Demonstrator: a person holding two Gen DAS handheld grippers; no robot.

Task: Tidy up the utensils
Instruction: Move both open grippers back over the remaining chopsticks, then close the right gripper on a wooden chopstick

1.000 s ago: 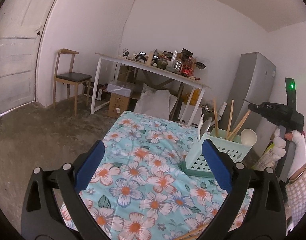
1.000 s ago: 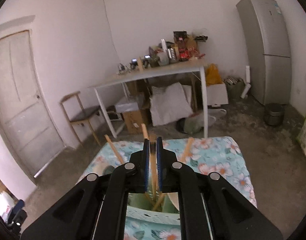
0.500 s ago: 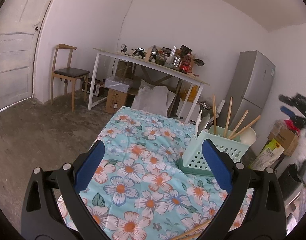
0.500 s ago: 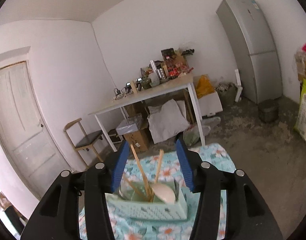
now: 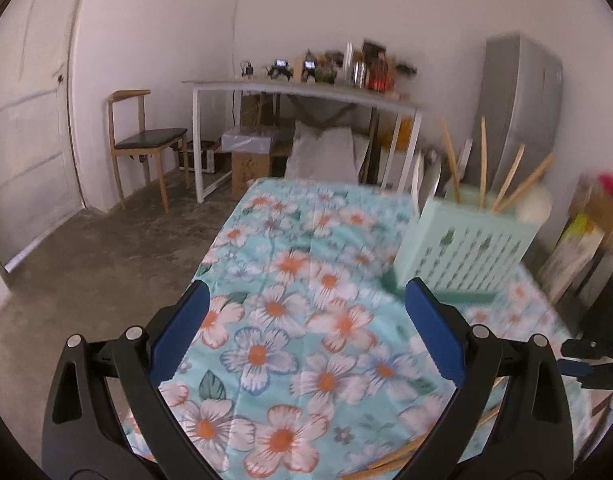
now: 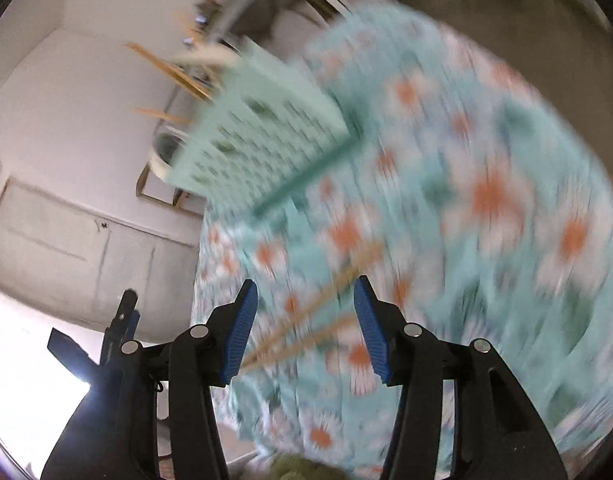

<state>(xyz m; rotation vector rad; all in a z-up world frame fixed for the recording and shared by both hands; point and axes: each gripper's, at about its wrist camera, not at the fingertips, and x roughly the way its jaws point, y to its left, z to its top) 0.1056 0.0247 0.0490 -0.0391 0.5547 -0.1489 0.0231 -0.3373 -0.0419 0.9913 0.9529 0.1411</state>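
Right wrist, chopsticks (image 6: 306, 320) between open right hand-held gripper (image 6: 304, 326)

right gripper (image 6: 304, 322) let go of the chopstick it had pinched over the holder (image 6: 262, 128); jaws opened, then it rolled and dropped toward the floral cloth (image 6: 486, 200), now framing two loose chopsticks (image 6: 306, 332) lying there. left gripper (image 5: 306, 334) eased closer to the cloth, jaws unchanged; the view turned
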